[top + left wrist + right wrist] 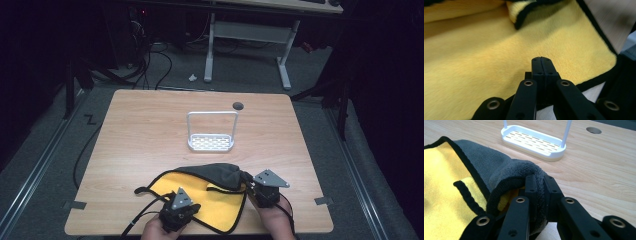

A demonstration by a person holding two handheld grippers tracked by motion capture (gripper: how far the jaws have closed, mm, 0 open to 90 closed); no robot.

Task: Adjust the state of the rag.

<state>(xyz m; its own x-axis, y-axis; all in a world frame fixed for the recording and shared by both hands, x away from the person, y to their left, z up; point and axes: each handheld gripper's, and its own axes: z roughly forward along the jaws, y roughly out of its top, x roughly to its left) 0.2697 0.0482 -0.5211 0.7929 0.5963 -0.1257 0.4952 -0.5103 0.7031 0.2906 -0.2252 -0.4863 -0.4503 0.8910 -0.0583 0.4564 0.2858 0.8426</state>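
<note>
A cloth, yellow (220, 202) on one face and grey on the other with black edging, lies at the table's near edge. Its far part is folded over, grey side up. My right gripper (540, 178) is shut on a bunched grey fold of the cloth (506, 167) at its right corner; in the high view the right gripper (252, 184) sits at the cloth's right end. My left gripper (541, 58) has its jaws pressed together, tips down against the yellow pile (486, 57), nothing seen between them. In the high view the left gripper (181, 202) rests over the cloth's near edge.
A white slotted rack (211, 143) with a tall wire loop handle stands in the middle of the wooden table (140, 130), just beyond the cloth; the right gripper view has the rack (534, 143) too. A round cable hole (238, 105) lies behind it. Floor cables and a desk frame lie beyond.
</note>
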